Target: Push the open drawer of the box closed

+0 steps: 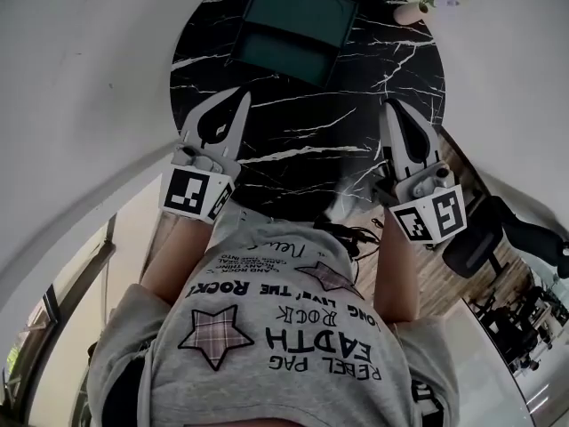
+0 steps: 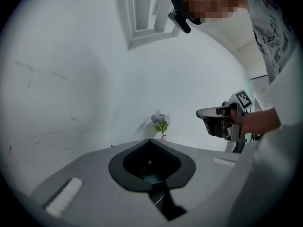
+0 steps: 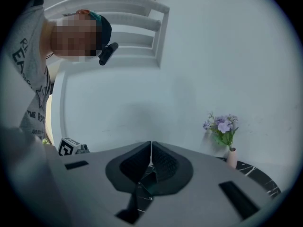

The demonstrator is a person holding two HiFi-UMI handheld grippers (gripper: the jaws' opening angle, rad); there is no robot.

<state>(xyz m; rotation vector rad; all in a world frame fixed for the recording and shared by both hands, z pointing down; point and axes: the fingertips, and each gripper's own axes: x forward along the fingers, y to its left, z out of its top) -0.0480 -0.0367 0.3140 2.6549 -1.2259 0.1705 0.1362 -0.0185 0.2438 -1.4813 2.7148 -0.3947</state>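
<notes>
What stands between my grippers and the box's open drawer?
Nothing visible does. Only bare table lies between the left gripper, the right gripper and the drawer. The flower vase stands right of the box, off both paths.

The table [image 1: 373, 87] is finished in black stone-look material with white veining and a slight sheen. The box [image 1: 293, 25], upper centre, appears dark green and matt. The left gripper [image 1: 238, 92] and right gripper [image 1: 391, 105] are moulded in matt grey plastic. Their jaws are lined with finely ribbed black pads [image 3: 164, 163]. The shirt [image 1: 293, 345] is made of grey printed cloth.
</notes>
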